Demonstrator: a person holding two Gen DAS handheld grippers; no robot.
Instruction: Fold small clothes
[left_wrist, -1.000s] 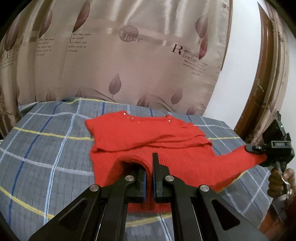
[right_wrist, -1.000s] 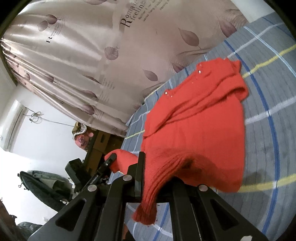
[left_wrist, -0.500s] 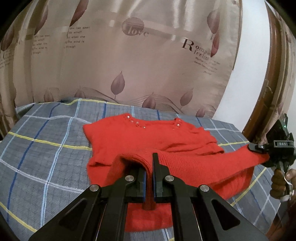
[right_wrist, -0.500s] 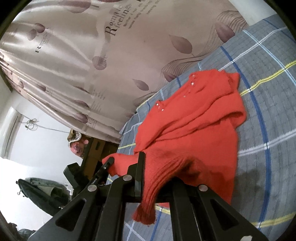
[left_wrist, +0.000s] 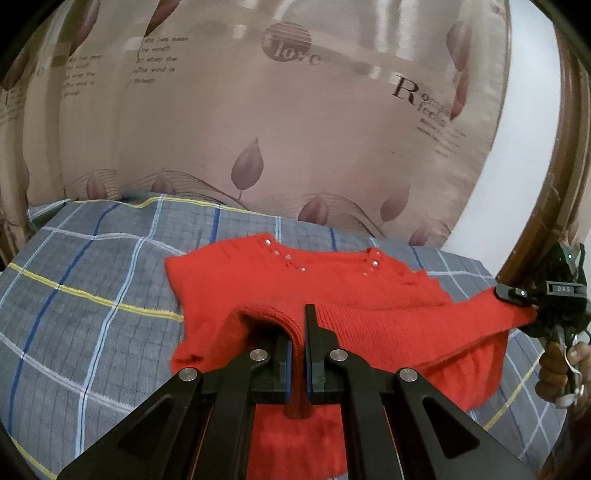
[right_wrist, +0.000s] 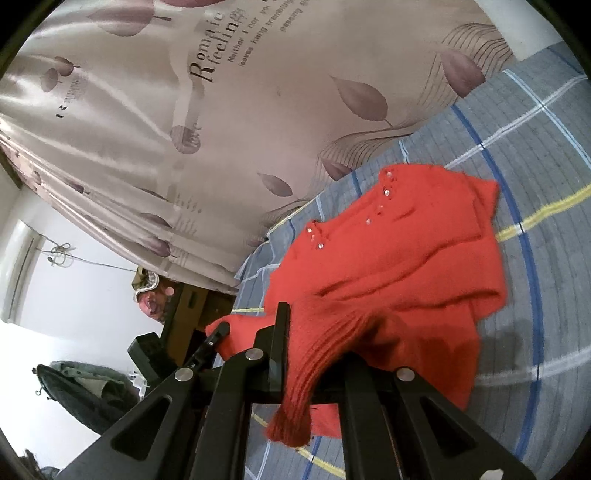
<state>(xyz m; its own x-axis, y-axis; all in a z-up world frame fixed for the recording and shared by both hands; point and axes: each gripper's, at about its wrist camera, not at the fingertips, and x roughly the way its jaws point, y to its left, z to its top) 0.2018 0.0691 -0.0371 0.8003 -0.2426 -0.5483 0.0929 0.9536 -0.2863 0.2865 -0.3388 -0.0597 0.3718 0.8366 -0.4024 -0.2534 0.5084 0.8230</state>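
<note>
— Behind everything: a big shiny curtain (left_wrist: 295, 122) with leaves and words on it. Below that?

— A gray checked bed cover (left_wrist: 92, 295) with blue, white and yellow lines.

— And on the cover?

— A red knitted sweater (left_wrist: 332, 291), far part lying flat, little shiny beads near the neck. Near edge lifted off the cover, pulled tight between two grippers.

— Holding it how?

— Left gripper (left_wrist: 298, 354): fingers nearly together, pinching the ribbed hem. Right gripper (right_wrist: 314, 354): fingers squeezed on the hem too, red knit hanging down over them. Seen at the far right from the left camera, gripping the other corner.
</note>
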